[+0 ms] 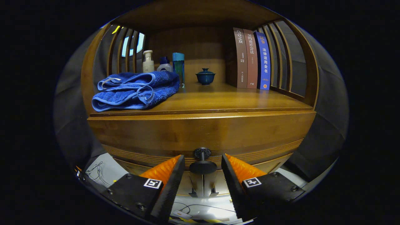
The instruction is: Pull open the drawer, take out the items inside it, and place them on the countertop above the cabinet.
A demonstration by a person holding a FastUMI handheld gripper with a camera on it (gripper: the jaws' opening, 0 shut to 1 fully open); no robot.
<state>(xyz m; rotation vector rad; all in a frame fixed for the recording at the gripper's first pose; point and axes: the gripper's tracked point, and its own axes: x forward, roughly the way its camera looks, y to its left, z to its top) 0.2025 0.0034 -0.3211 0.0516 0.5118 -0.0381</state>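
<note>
Drawer (200, 132) closed, front panel directly ahead at 12 o'clock of the claw (202, 167). Black round knob (203, 165) sits between the two orange fingers (164, 170), stem running back to a dark rosette on the panel. Claw spread: gaps visible on both sides of the knob, neither pad touching it.

Step in hand, as judged: grip the knob, then pull. To do well:
- Close evenly so both pads land on the knob's disc, not on the thinner stem behind it (slip risk there).
- Keep fingers level with the knob; currently well centred, so no sideways correction seems needed.
- Pull straight back along the drawer's travel, no twist or lift, to avoid jamming.

Destination: bench (225, 100) above the drawer, bare wood toward 1 o'clock. Already carrying a folded blue towel (136, 90) at 10 o'clock, three bottles (164, 65) behind it, a blue lidded cup (205, 76) at 12 o'clock, three upright books (252, 59) at 1 o'clock. Free space between towel and books looks adequate.

Hidden or unclear:
- Drawer contents entirely unseen; count and kind of items unknown.
- Lower cabinet edge cut off behind the fingers.
- Whether the drawer is fully seated cannot be told.
- Loose wires (97, 172) on the floor at 8 o'clock, purpose unclear.
</note>
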